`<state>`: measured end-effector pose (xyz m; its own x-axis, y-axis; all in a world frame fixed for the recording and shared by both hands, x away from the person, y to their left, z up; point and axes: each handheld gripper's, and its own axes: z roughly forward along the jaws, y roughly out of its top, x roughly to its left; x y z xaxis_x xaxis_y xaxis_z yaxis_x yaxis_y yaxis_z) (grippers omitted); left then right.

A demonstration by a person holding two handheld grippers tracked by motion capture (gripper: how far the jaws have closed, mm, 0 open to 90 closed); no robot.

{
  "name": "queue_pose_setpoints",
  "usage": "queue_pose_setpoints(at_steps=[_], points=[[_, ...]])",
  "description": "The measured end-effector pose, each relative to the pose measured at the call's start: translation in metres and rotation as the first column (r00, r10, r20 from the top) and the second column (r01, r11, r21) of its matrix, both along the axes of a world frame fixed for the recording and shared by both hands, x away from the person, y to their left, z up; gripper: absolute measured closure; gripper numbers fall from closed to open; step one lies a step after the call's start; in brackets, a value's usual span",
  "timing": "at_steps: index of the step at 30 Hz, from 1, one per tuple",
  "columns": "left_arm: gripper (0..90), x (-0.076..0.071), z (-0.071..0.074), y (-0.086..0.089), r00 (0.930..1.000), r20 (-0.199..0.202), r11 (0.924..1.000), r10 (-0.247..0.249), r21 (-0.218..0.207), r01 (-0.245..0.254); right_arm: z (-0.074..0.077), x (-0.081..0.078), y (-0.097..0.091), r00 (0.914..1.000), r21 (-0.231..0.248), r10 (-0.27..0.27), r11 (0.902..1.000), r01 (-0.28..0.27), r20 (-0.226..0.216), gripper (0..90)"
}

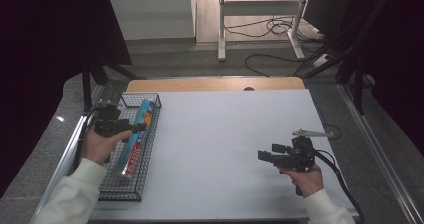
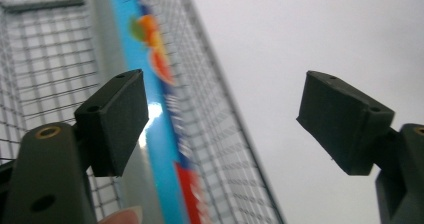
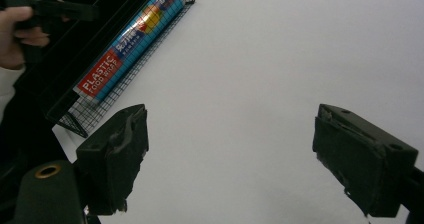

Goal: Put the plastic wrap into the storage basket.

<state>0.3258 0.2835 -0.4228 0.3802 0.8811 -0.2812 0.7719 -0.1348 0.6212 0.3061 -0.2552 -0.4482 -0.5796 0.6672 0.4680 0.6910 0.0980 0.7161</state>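
The plastic food wrap box (image 1: 134, 140) lies in the wire basket (image 1: 131, 190), released: the left tool (image 1: 141, 127) gapes empty above, and the right tool (image 1: 264, 155) waits open over the bench (image 1: 215, 149).

Both grippers' jaws apart, L (image 1: 131, 127), R (image 1: 265, 154).

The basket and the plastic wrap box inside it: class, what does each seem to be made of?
Basket: probably metal wire with a dark coating, judging by its thin open mesh. Plastic wrap box: likely glossy printed cardboard, since it has flat faces, sharp edges and a light glare.
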Motion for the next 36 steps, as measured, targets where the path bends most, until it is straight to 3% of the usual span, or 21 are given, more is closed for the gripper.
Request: queue_pose_setpoints(at_steps=[2,6,11,15,18,20,21,27,33,36], points=[[19.5,-0.017,0.007,-0.003,0.9982,0.052,0.9994,-0.031,0.013,0.031,0.0,0.0,0.0,0.9999,-0.011,0.005,0.9999,-0.005,0.011,14.9],[20.6,-0.054,0.015,-0.013,0.9862,0.14,0.9962,-0.087,0.016,0.086,0.0,-0.003,-0.001,0.9987,-0.046,0.019,0.9988,-0.017,0.048,14.8],[20.1,-0.092,0.015,-0.028,0.9668,0.138,0.9764,-0.215,0.048,0.211,0.0,-0.008,-0.006,0.9955,-0.092,0.033,0.9954,-0.025,0.089,14.2],[20.0,-0.111,0.01,-0.039,0.9576,0.156,0.9702,-0.242,0.037,0.24,-0.006,-0.012,-0.013,0.9938,-0.135,0.044,0.9904,-0.03,0.102,13.2],[20.0,-0.115,0.003,-0.052,0.9544,0.155,0.9664,-0.255,0.009,0.257,-0.012,-0.015,-0.017,0.9929,-0.166,0.062,0.9852,-0.045,0.102,12.8],[20.1,-0.113,-0.005,-0.062,0.955,0.138,0.9607,-0.263,-0.054,0.272,-0.015,-0.017,-0.02,0.9928,-0.145,0.076,0.9875,-0.063,0.092,12.6],[20.1,-0.112,-0.008,-0.067,0.9538,0.136,0.9587,-0.268,-0.06,0.278,-0.016,-0.019,-0.021,0.9924,-0.144,0.08,0.9874,-0.066,0.094,12.4],[20.3,-0.099,-0.02,-0.086,0.9558,0.117,0.9594,-0.27,-0.052,0.277,-0.021,-0.024,-0.028,0.9898,-0.159,0.094,0.9843,-0.077,0.106,12.4],[20.3,-0.097,-0.022,-0.088,0.9584,0.138,0.9664,-0.25,-0.026,0.256,-0.02,-0.025,-0.028,0.9829,-0.126,0.118,0.9869,-0.101,0.141,12.3],[20.4,-0.099,-0.024,-0.09,0.9569,0.152,0.9681,-0.248,0.0,0.251,-0.022,-0.025,-0.028,0.982,-0.151,0.12,0.9838,-0.097,0.146,12.0]])
